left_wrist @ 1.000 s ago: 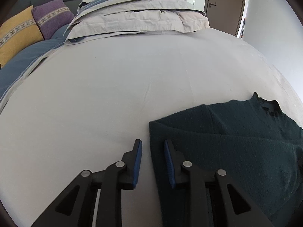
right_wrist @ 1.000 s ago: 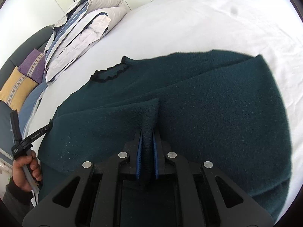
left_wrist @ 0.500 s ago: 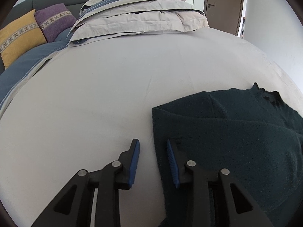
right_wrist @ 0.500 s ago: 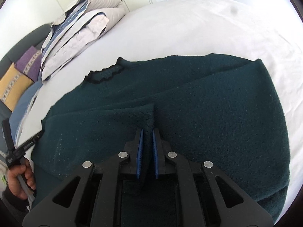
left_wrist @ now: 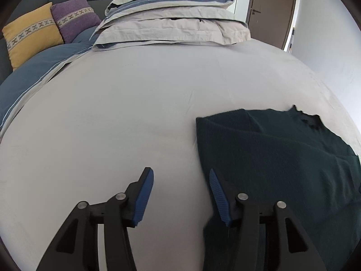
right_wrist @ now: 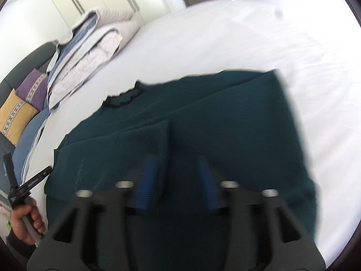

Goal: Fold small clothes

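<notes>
A dark green knitted sweater lies on the white bed, both sleeves folded in over the body, its frilled collar at the far side. My right gripper is open and empty just above the folded sleeve end; this view is blurred. My left gripper is open and empty over the sheet, its right finger at the sweater's left edge.
A stack of folded grey and blue bedding sits at the head of the bed. Yellow and purple cushions lie on a grey sofa at the left. A brown door stands behind. My left hand and its tool show in the right wrist view.
My right gripper has opened and let go of the sleeve, which now lies on the sweater. My left gripper has opened wider and drawn left off the sweater's edge.
</notes>
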Motion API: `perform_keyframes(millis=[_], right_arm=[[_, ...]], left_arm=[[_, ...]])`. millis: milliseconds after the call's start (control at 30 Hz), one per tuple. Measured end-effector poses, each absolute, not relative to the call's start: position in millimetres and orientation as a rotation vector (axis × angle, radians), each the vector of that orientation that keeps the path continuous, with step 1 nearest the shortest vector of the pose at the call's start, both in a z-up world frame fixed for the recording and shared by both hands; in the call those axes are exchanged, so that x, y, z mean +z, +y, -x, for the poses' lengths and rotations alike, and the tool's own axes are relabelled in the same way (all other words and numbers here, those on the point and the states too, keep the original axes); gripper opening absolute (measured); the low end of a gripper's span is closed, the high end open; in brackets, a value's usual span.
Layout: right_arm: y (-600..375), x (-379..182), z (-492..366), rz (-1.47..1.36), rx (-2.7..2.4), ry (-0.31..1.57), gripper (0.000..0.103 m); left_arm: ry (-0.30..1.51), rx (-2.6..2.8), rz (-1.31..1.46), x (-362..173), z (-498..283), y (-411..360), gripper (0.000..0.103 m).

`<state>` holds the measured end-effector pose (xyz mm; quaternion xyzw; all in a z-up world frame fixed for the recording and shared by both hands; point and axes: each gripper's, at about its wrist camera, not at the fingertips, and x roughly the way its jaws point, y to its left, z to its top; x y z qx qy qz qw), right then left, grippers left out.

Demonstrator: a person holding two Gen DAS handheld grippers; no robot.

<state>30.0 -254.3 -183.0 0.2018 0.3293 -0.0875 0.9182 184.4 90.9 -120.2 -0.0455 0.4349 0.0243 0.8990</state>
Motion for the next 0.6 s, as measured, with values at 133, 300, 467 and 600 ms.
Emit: perform_keyframes(millis=[133, 300, 467, 600], right_arm=[[-259.2, -174.8, 35.2, -0.475, -0.189, 0.626, 0.068], [-260.5, -179.5, 101.6, -0.518, -0.186, 0.635, 0.068], [-264.0, -186.2, 162.9, -0.539, -0.171, 0.639, 0.068], [-270.0, -192.2, 206.1, -0.560, -0.149, 0.644, 0.068]], left_arm=[[0.919, 0.011, 0.122, -110.9, -128.4, 100.9, 0.067], [0.983, -0.094, 0.134, -117.8, -48.6, 95.4, 0.072], [1.029, -0.152, 0.241, -124.9, 9.6, 105.4, 0.072], [1.062, -0.191, 0.345, -123.9, 43.9, 121.2, 0.072]])
